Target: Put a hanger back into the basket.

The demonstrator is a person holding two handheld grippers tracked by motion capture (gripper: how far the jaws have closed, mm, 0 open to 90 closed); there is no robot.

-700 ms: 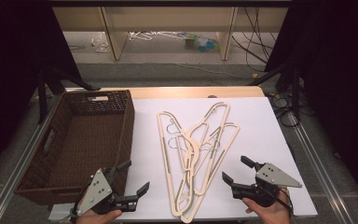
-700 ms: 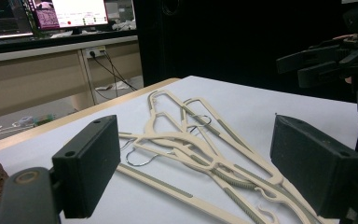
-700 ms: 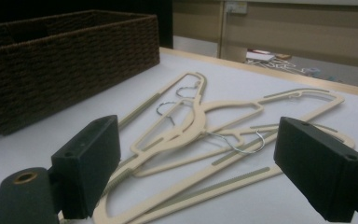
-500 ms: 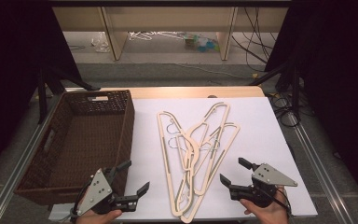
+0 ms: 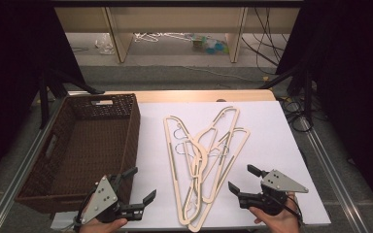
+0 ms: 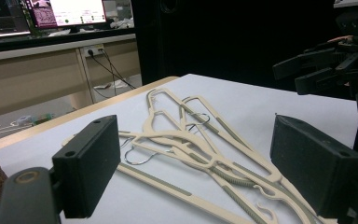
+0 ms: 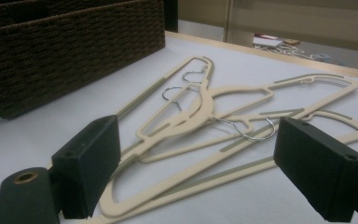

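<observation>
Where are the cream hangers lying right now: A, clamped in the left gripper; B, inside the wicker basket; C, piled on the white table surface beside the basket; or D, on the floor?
C: the hangers lie overlapped on the white table surface, right of the basket.

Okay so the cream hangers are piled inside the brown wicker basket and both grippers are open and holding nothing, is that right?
Not quite. The cream hangers are piled on the white tabletop, to the right of the brown wicker basket, as the high view shows. The left gripper and right gripper are indeed open and holding nothing.
</observation>
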